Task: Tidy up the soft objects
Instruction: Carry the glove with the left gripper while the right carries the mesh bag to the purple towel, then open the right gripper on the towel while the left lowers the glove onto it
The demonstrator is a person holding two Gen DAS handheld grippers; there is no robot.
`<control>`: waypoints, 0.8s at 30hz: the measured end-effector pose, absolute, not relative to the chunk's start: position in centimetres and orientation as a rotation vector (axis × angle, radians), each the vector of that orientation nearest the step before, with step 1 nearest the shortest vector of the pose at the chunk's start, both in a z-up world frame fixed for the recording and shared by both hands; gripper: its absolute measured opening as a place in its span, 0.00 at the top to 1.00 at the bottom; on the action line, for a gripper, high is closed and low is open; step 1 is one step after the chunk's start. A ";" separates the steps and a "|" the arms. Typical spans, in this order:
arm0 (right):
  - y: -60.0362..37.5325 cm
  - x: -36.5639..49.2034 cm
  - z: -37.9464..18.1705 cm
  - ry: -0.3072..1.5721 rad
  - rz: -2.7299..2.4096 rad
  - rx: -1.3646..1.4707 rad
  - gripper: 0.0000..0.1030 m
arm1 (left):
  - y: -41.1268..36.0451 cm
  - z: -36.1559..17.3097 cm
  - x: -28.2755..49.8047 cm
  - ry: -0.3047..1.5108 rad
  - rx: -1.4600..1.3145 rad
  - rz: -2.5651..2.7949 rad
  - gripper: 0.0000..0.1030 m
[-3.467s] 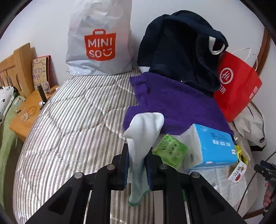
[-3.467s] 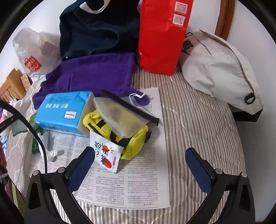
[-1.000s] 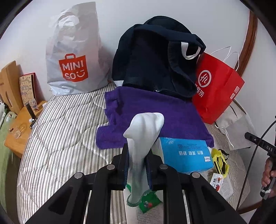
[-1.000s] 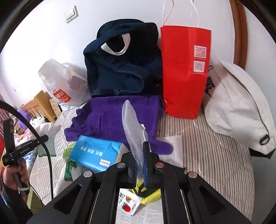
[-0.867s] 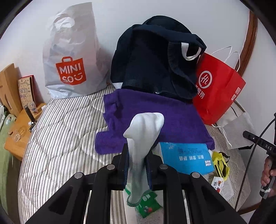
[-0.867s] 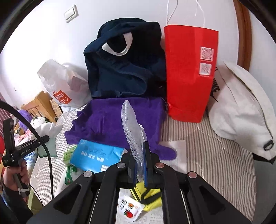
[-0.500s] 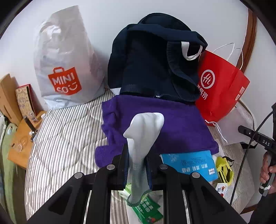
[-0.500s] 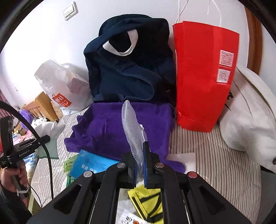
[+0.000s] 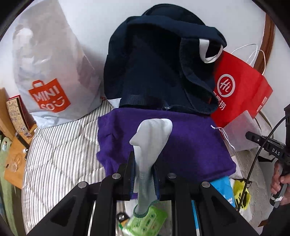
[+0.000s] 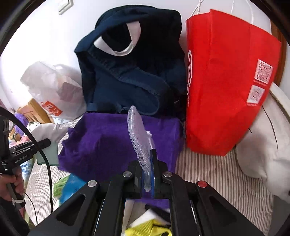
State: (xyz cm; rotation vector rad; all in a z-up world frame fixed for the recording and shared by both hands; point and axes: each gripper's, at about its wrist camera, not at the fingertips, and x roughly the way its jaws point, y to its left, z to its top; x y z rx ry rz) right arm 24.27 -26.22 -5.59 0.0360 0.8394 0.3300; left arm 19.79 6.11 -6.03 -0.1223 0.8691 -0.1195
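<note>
A striped quilt (image 9: 59, 156) is covering the bed against a white wall (image 9: 94, 23), with a purple towel (image 9: 190, 145) lying on it. The left gripper (image 9: 144, 174) is clamping a white sock (image 9: 150, 139); the right gripper (image 10: 146, 174) is pinching a clear mesh pouch (image 10: 137, 138).

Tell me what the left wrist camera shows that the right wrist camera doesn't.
Only the left wrist view shows the left hand-held gripper shut on a white sock, the wooden bedside table, and the logo face of the red bag.

Only the right wrist view shows the right hand-held gripper shut on a clear mesh pouch, a wall switch, and the large white bag beside the red bag.

Both show the purple towel, the navy backpack, the red bag, the white shopping bag and the striped bedcover.
</note>
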 end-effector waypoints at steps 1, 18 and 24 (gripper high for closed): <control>-26.1 24.9 -5.7 0.839 0.321 0.029 0.95 | 6.0 -6.3 20.3 0.873 -0.120 -0.121 0.84; -23.6 29.4 -11.0 0.942 0.417 0.044 0.82 | 5.5 -9.4 25.1 0.931 -0.111 -0.131 0.84; -23.5 29.0 -10.9 0.935 0.424 0.039 0.57 | 5.1 -10.1 26.3 0.949 -0.105 -0.125 0.84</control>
